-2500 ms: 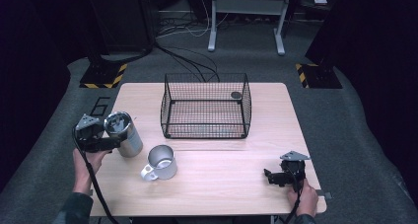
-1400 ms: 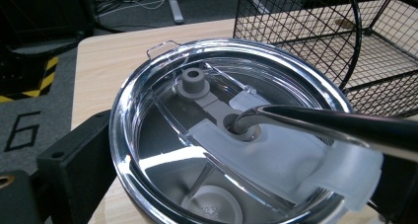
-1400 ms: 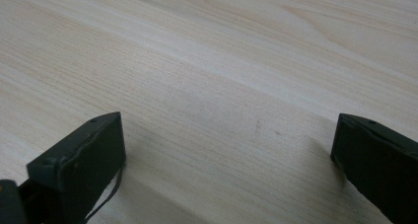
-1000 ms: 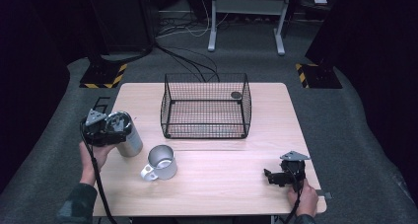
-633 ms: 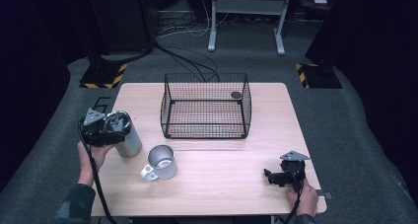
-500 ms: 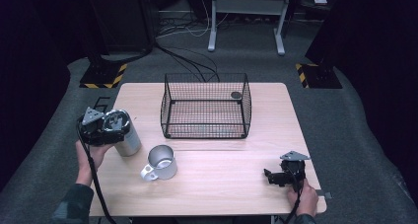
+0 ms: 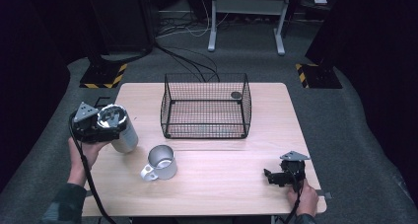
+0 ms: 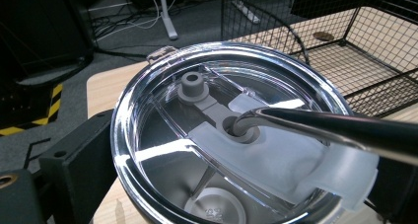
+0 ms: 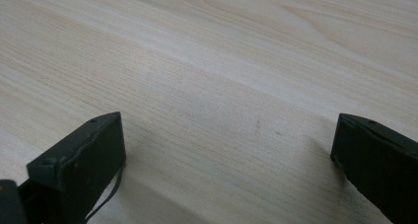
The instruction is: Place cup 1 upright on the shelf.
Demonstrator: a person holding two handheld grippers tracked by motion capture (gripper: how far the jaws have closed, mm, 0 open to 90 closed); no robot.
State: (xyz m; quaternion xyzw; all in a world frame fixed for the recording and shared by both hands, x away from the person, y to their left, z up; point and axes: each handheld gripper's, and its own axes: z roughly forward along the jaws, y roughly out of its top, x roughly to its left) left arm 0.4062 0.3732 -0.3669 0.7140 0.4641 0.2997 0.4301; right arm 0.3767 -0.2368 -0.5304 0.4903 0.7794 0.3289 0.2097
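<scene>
— Where's the tumbler [image 7: 123,133] right now?

— At the left end of the table [image 7: 231,194], tilted, with my left gripper [image 7: 96,127] clamped on its upper part. In the left gripper view the clear lid [image 8: 231,140] sits right in front of the camera, a black jaw on each side of the rim, and a metal straw [image 8: 335,128] runs through the lid's hole. I can't tell whether the base is on the wood or just off it.

— And the rest?

— The steel mug [image 7: 160,163] stands just beside it, toward the middle. The wire basket [image 7: 205,106] is beyond that, near the far edge. My right gripper [image 7: 276,177] rests low on the table near the right corner, jaws spread with nothing between them.

— How would you carry on?

— I'd keep the squeeze steady and bring the tumbler upright before moving it, since the straw could swing. I'd lift clear of the mug's rim and watch the basket's top wire.
</scene>
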